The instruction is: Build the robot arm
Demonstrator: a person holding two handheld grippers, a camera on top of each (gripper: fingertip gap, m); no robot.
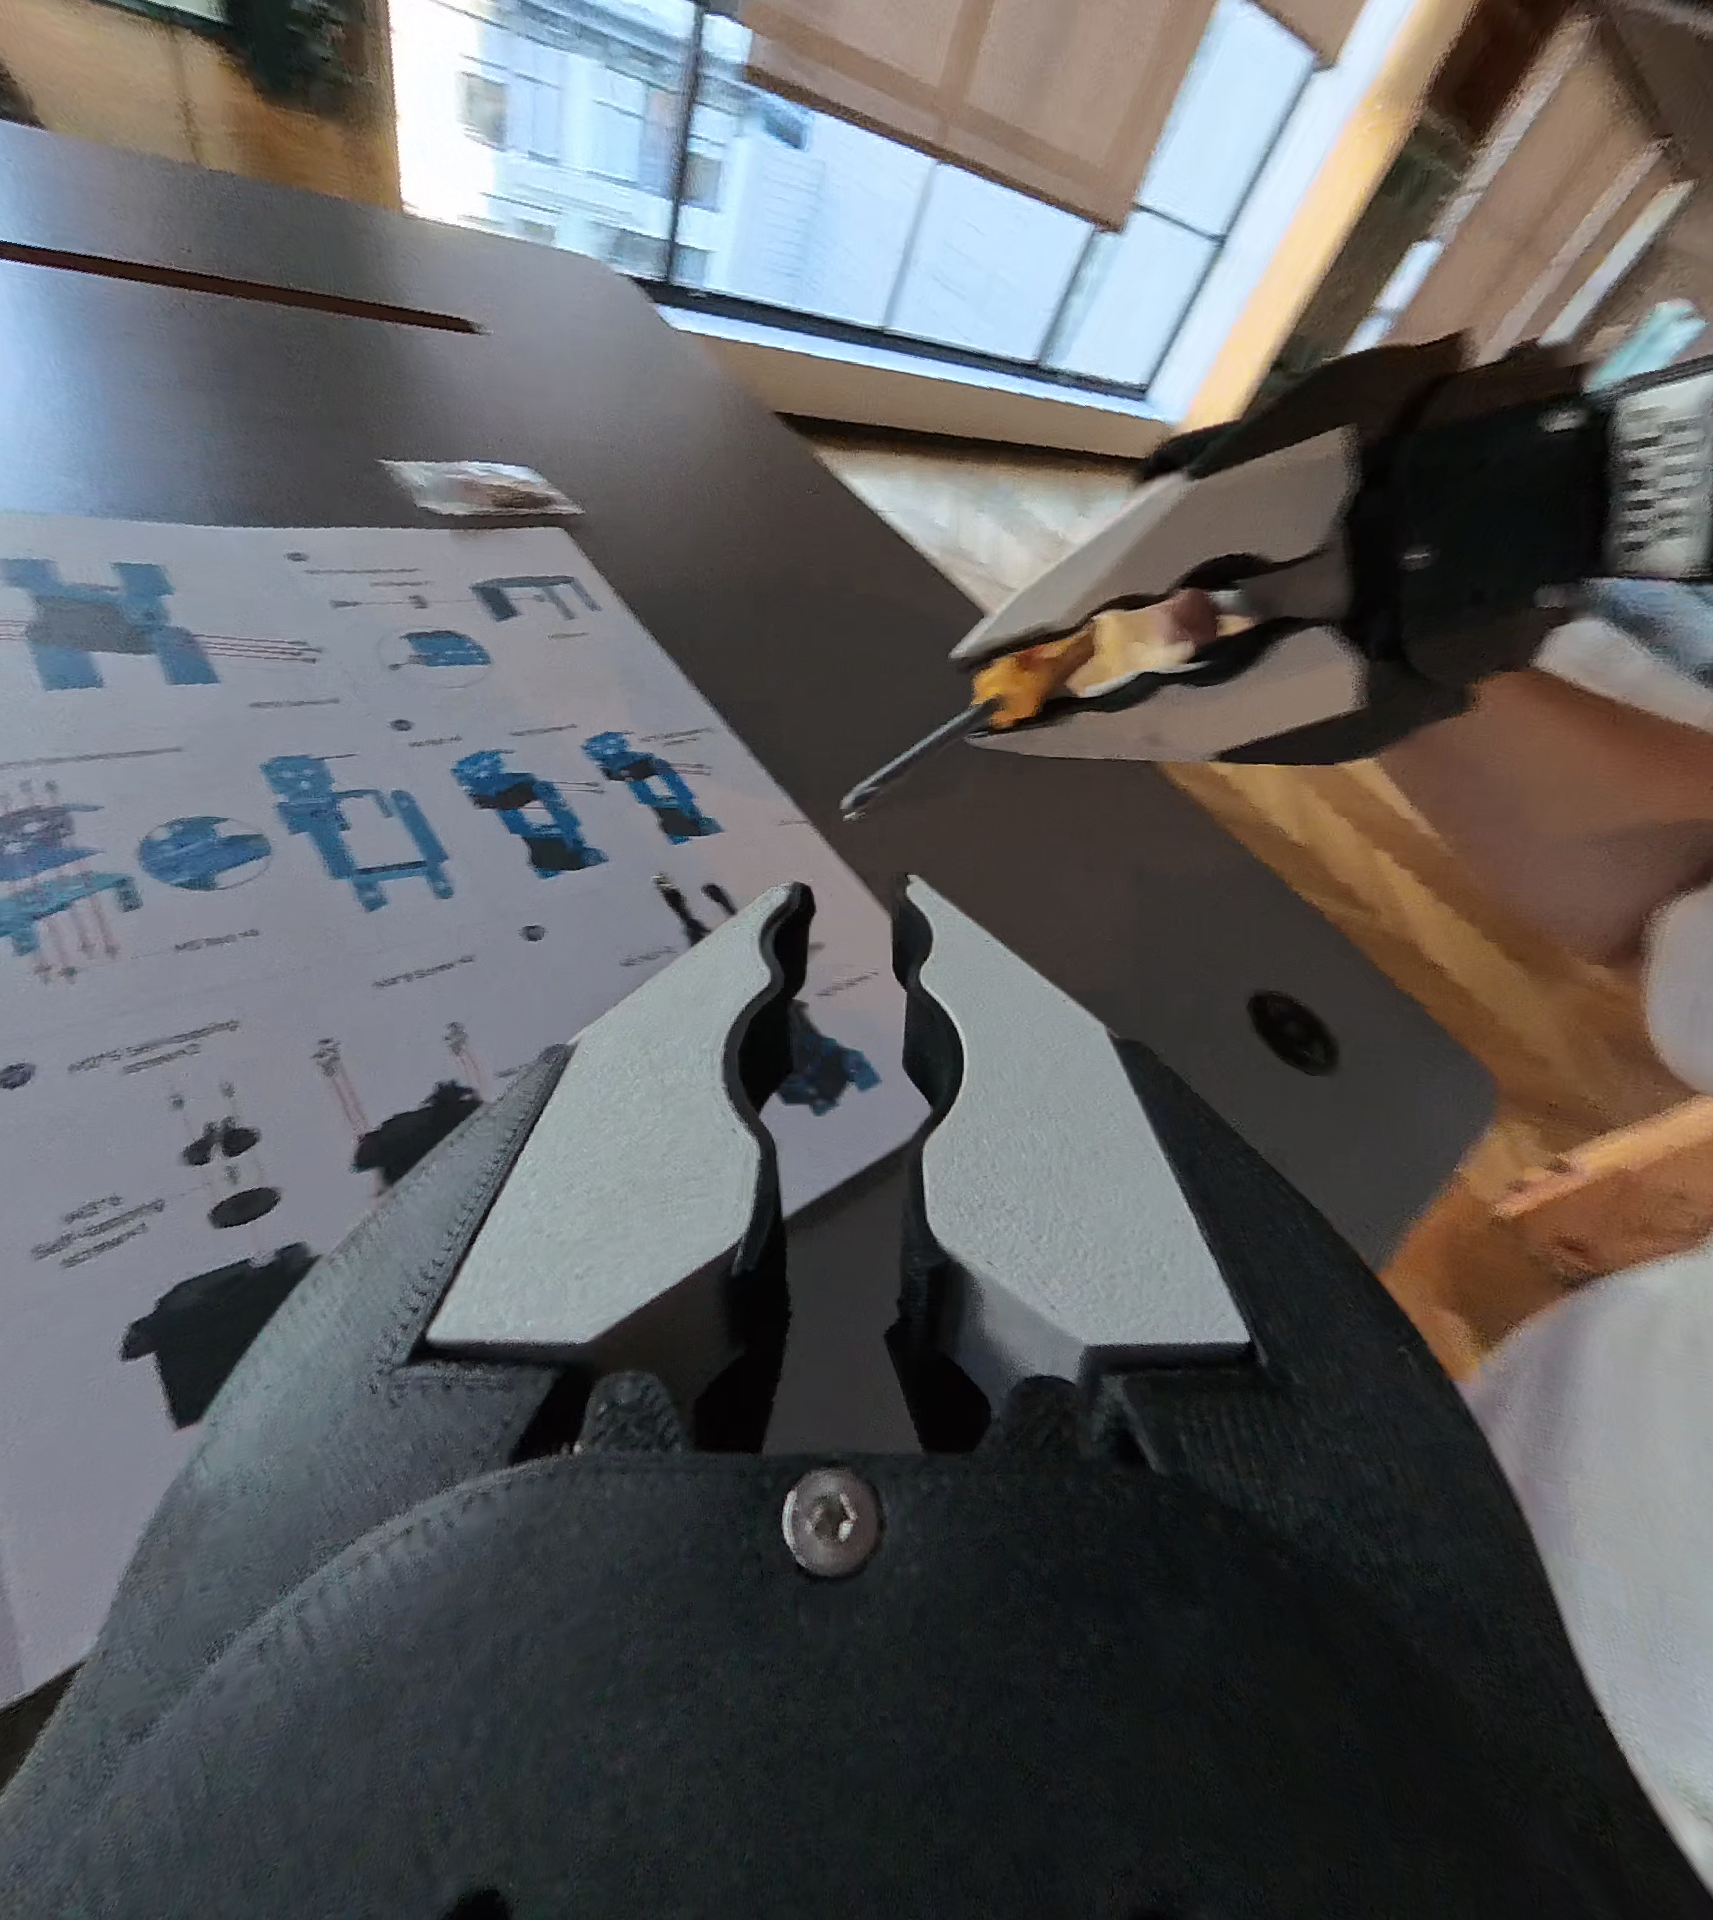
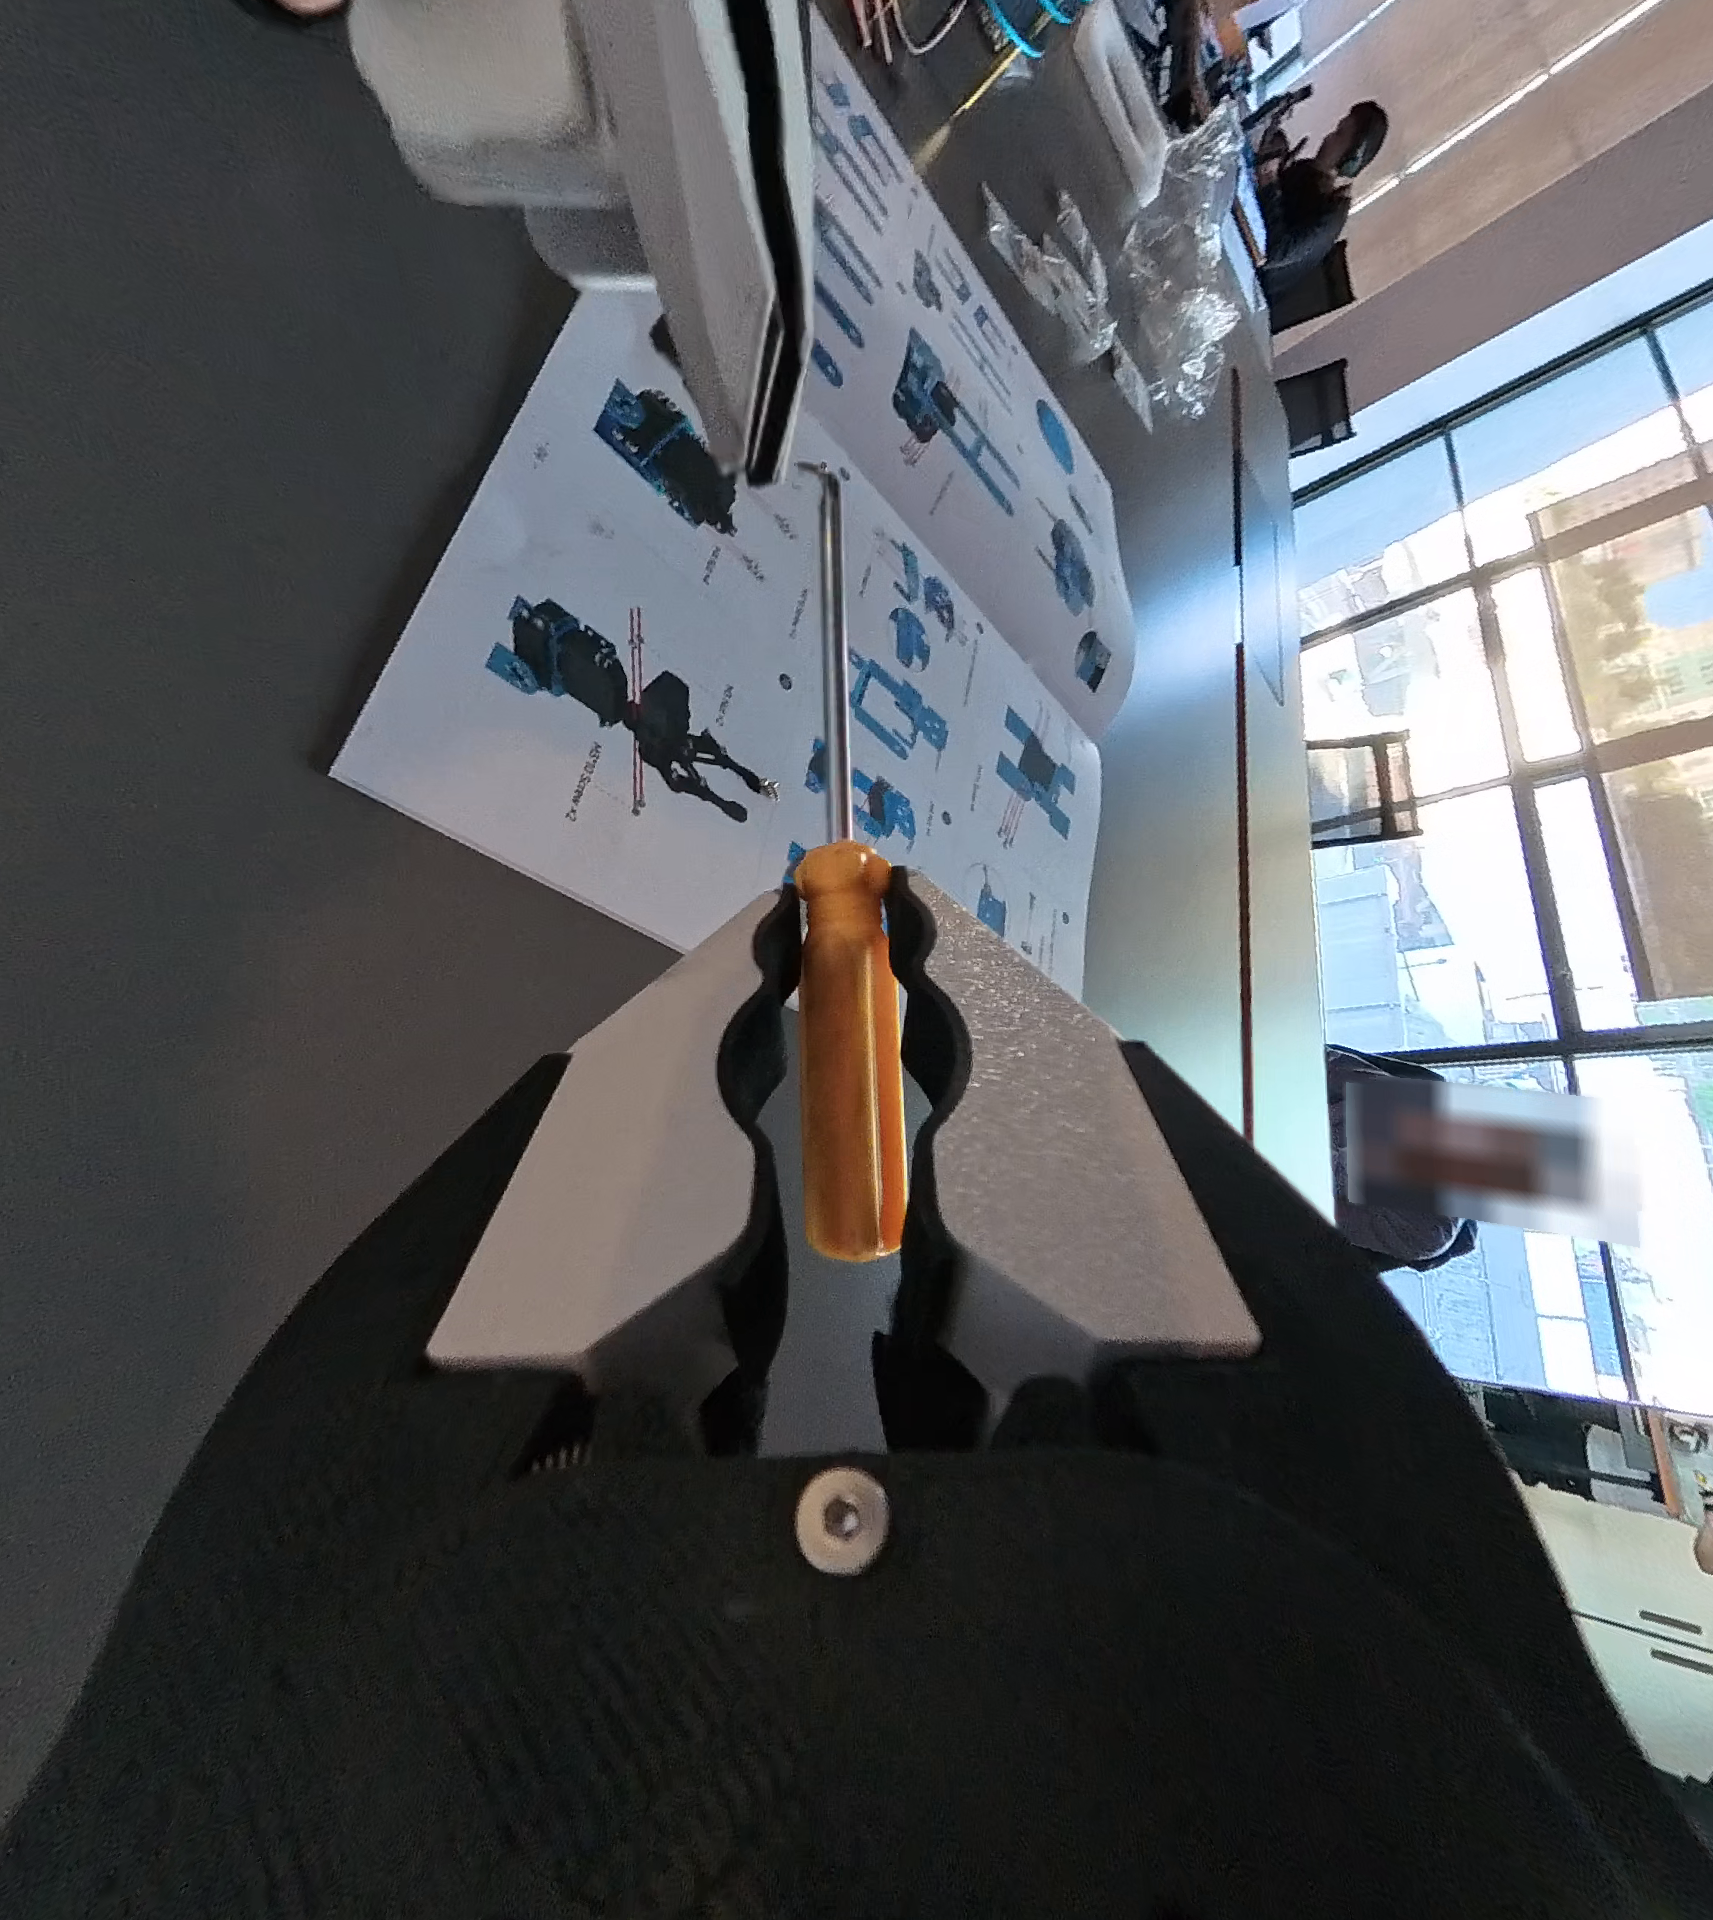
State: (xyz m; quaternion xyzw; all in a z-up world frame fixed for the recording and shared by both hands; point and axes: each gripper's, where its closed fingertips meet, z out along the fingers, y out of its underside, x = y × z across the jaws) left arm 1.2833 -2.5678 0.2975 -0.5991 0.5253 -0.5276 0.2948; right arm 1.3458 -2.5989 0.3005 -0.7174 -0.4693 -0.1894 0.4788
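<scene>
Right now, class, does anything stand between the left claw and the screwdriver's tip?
Nothing visible does. The left claw, empty, faces the tip of the screwdriver, held in the right claw, across open air above the printed sheet.

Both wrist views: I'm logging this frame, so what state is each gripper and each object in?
left gripper: jaws slightly apart, holding nothing, above the sheet's edge
right gripper: shut on the screwdriver's handle
screwdriver: clamped, shaft pointing forward, off the table
instruction sheet: unfolded, lying flat on the table
dark table: bears the sheet
clear plastic bags: crumpled, lying beyond the sheet
</scene>
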